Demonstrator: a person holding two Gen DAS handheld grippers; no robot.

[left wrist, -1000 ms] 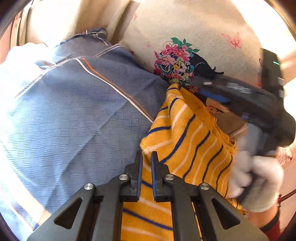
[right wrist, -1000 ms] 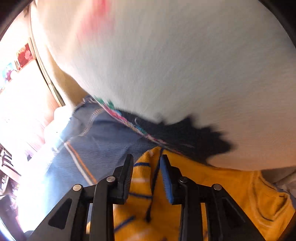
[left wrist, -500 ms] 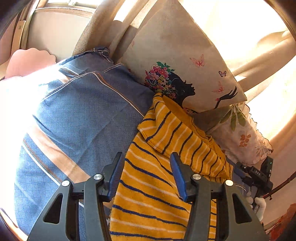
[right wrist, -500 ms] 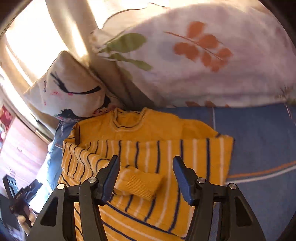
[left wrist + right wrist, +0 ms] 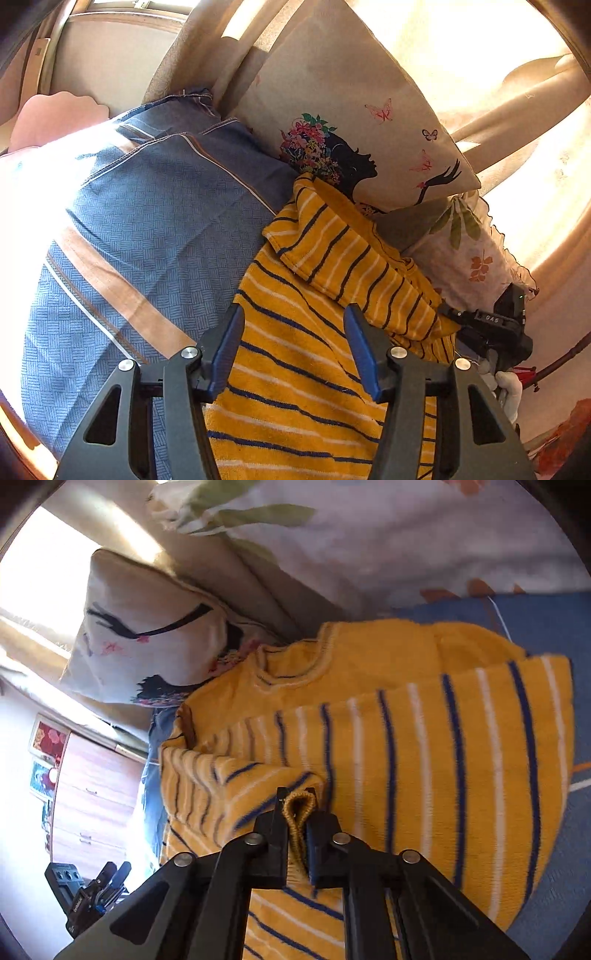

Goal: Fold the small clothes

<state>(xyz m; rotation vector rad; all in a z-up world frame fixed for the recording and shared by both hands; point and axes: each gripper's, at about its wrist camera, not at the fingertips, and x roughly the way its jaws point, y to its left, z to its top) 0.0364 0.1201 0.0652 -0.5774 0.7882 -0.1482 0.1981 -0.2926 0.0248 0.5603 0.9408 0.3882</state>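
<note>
Right tool clamps the cuff of the sweater. Left tool hangs open above the sweater, which lies on the bed ahead of both tools.

The left gripper hangs with its blue-padded fingers spread wide and nothing between them. The right gripper is clamped tight on the sweater's ribbed cuff.

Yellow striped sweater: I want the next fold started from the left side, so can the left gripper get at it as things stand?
Probably yes. The left gripper is open right over the yellow striped sweater, with nothing between them.
</note>
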